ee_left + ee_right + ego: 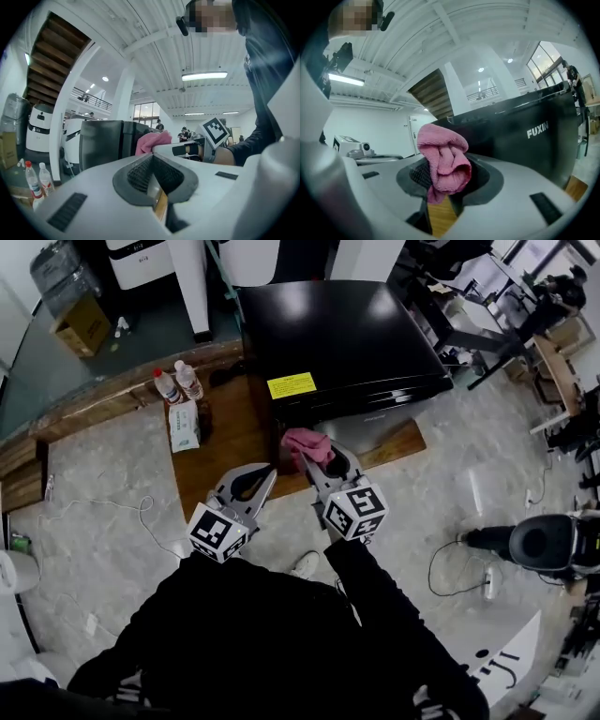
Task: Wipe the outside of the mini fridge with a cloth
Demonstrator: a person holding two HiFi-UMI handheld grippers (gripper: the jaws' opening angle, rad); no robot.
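Observation:
The black mini fridge [337,338] stands on a wooden board, with a yellow label [292,385] on its top near the front edge. My right gripper [309,457] is shut on a bunched pink cloth [308,446], held just before the fridge's front lower edge. In the right gripper view the pink cloth [443,161] fills the jaws, with the fridge [525,136] close behind. My left gripper [269,472] hangs a little to the left, shut and holding nothing. The left gripper view shows the fridge [103,143] and the cloth [152,141] ahead.
Two plastic bottles [178,382] and a tissue pack [184,425] sit on the wooden board [225,442] left of the fridge. A cable [112,507] trails on the marble floor. A cardboard box [82,324] stands at the far left, a black machine [548,542] at the right.

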